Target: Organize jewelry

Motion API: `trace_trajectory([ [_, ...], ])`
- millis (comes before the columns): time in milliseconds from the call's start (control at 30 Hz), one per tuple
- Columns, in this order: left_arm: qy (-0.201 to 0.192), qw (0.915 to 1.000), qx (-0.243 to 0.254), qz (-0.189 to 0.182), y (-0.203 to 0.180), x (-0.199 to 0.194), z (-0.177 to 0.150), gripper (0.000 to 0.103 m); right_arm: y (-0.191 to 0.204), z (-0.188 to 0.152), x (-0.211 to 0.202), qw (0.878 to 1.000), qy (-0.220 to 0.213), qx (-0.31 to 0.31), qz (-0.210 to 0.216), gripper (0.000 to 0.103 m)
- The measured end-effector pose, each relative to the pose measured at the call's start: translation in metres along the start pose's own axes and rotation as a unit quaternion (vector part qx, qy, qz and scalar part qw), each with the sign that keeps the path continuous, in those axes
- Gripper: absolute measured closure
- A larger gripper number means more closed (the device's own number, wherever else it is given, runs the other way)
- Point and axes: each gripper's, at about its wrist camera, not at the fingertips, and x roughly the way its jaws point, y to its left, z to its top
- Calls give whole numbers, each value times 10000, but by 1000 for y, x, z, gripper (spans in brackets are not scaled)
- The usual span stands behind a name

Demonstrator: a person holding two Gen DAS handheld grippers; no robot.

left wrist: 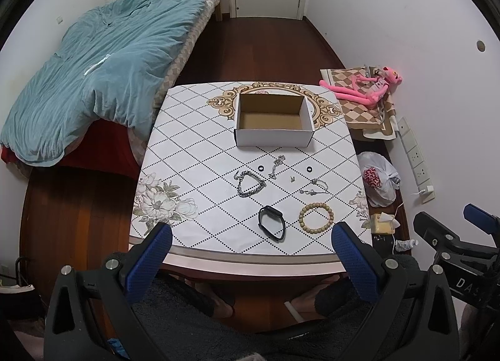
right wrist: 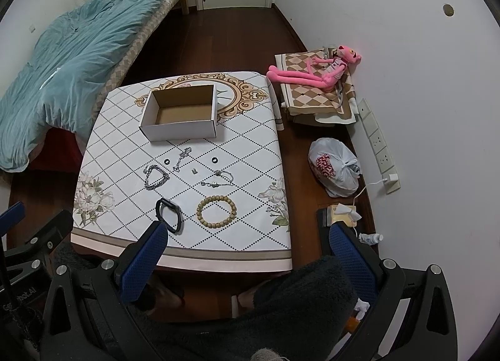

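Both held above near table edge: left blue-padded gripper [left wrist: 251, 237] spread wide, gripping nothing; right blue-padded gripper [right wrist: 247, 237] likewise wide. On diamond-patterned tablecloth [left wrist: 193, 155]: open white cardboard box [left wrist: 273, 119] at far end; nearer, round wooden bead bracelet [left wrist: 316, 216] beside black wristband [left wrist: 271, 222]; silver chain bracelet [left wrist: 250, 185] behind.

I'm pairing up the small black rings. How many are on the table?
2. One ring lies left of the silver pendant chain; the other ring lies to its right.
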Motion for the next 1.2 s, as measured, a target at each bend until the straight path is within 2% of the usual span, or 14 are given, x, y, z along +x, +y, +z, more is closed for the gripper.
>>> trace_trajectory([
  [1200, -35, 10000, -22, -46, -4, -9, 2, 0, 7, 3, -5, 10000, -58, 11, 41, 0],
])
